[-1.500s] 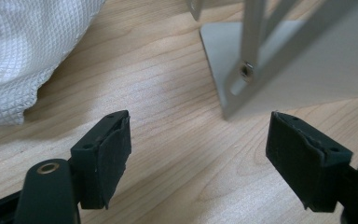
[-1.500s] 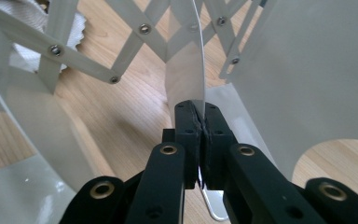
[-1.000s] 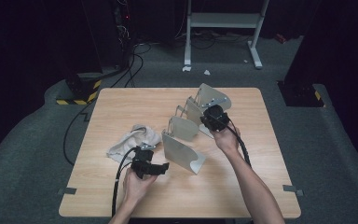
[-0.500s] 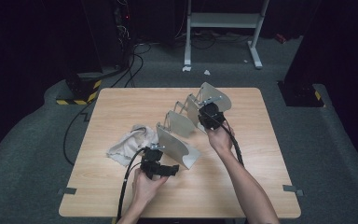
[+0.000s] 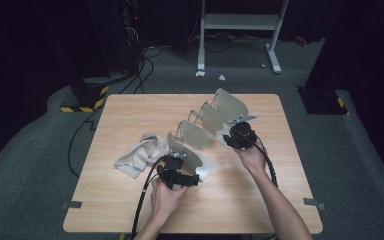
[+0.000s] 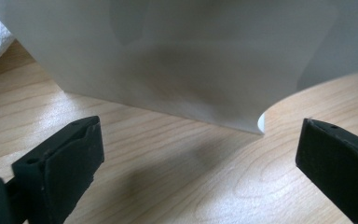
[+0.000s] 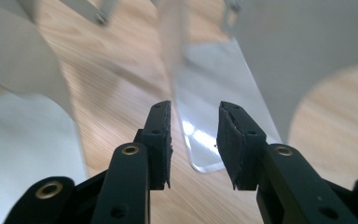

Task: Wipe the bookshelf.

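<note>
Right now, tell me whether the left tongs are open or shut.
Open. In the left gripper view the left tongs have their jaws wide apart with bare wooden table between them; the white panel ahead is untouched.

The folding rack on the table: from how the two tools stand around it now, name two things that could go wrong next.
1. The right tool has just been opening; its pads no longer press the rack's base strip, so that end may shift.
2. The left tool stands wide open before the nearest panel; pushing forward could slide the rack toward the cloth.
</note>
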`<state>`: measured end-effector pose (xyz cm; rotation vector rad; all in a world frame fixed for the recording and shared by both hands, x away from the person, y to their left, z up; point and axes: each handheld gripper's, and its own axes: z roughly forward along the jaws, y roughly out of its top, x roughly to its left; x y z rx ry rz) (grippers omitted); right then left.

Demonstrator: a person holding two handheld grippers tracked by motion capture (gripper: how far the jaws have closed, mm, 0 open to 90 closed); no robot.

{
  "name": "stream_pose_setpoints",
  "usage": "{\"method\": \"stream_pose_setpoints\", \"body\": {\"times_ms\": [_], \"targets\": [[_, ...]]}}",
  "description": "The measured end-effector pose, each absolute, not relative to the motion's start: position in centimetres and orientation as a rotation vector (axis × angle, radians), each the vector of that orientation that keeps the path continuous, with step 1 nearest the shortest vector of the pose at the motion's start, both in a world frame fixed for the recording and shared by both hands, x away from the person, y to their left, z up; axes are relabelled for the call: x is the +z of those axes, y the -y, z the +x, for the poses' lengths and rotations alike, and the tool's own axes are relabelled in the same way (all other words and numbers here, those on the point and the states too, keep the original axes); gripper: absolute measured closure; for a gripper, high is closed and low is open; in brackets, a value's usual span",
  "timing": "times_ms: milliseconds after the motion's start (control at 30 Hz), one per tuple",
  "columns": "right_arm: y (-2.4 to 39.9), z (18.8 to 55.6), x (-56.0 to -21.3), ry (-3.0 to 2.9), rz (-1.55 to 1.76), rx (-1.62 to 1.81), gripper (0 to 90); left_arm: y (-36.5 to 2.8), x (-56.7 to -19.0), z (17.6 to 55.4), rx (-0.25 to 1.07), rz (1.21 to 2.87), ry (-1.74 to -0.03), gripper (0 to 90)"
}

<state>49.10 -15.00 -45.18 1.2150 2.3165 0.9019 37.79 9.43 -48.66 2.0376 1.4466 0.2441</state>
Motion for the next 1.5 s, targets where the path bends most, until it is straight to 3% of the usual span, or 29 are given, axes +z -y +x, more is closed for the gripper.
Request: {"method": "stream_pose_setpoints", "body": {"times_ms": [200,367,500,633,733,1167,1500], "targets": [[17.7,49.8,-47.8,-2.291,1.321,0.863,64.2,-9.4,-48.8,38.0,0.264,2.026,-1.48,3.1],[19.2,50.2,-48.4,-2.258,1.368,0.843,72.0,-9.8,-49.0,38.5,0.272,2.015,-1.493,5.0],[19.9,50.6,-47.9,-2.226,1.404,0.844,73.3,-9.8,-49.0,38.4,0.276,2.014,-1.488,5.4],[19.9,51.0,-47.3,-2.166,1.393,0.865,60.6,-10.1,-49.0,38.6,0.276,2.015,-1.484,5.5],[19.9,51.5,-47.6,-2.134,1.405,0.895,57.5,-10.5,-49.0,38.7,0.279,2.012,-1.488,6.0],[19.5,52.9,-49.9,-2.165,1.456,0.825,57.7,-12.4,-48.8,38.7,0.309,1.988,-1.512,11.5],[19.3,52.1,-48.7,-2.166,1.411,0.843,56.2,-12.9,-48.5,38.5,0.372,1.975,-1.511,21.7]]}}
